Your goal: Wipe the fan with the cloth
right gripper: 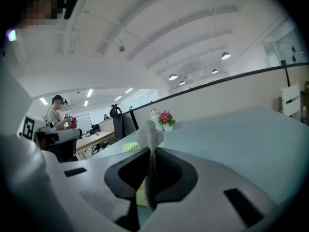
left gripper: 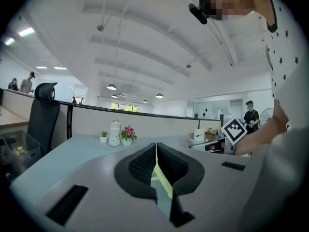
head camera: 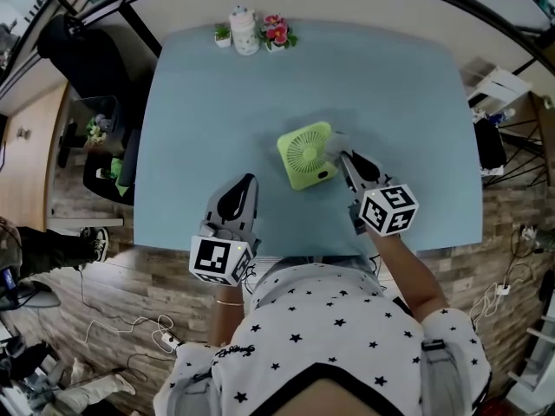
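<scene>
A small lime-green square fan (head camera: 306, 154) lies flat near the middle of the light blue table (head camera: 199, 102). My right gripper (head camera: 345, 157) is at the fan's right edge, shut on a grey cloth (head camera: 335, 144) that bunches out past the jaws. In the right gripper view the cloth (right gripper: 150, 138) stands up between the pads, with the green fan (right gripper: 130, 148) just behind. My left gripper (head camera: 247, 180) rests to the fan's lower left, apart from it, jaws shut and empty. A sliver of the fan (left gripper: 163, 181) shows through them in the left gripper view.
At the table's far edge stand a small potted plant (head camera: 223, 35), a white jar (head camera: 244, 30) and a pot of pink flowers (head camera: 277, 33). A black office chair (head camera: 65, 46) sits off the table's left side. The near edge runs close to my body.
</scene>
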### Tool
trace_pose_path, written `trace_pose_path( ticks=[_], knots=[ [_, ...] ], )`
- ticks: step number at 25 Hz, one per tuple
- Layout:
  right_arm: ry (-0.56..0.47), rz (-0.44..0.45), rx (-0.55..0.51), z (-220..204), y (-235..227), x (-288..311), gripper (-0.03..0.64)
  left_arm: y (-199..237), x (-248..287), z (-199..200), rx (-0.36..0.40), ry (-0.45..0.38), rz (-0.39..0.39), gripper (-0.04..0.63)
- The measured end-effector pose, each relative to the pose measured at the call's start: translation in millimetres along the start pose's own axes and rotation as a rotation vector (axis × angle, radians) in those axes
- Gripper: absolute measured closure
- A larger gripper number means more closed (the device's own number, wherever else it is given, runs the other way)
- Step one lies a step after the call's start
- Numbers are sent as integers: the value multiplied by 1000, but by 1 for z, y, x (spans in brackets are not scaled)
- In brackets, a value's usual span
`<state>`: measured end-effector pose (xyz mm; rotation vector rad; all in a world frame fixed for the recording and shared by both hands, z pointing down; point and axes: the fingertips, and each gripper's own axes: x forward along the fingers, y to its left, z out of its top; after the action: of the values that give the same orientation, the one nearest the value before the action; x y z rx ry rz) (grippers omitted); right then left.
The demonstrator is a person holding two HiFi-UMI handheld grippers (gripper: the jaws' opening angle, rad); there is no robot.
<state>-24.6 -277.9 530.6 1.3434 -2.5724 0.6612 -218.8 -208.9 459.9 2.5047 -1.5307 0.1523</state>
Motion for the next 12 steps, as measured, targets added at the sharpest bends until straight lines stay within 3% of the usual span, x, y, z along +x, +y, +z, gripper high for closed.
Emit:
trace_pose_path(
  ticks=[5, 12],
  knots=[
    [-105, 33, -4, 35, 19, -10, 584, -1, 0, 4, 7, -11, -1, 563],
    [-131, 65, -18, 44, 35, -16, 588, 0, -4, 8, 16, -20, 5, 563]
  ],
)
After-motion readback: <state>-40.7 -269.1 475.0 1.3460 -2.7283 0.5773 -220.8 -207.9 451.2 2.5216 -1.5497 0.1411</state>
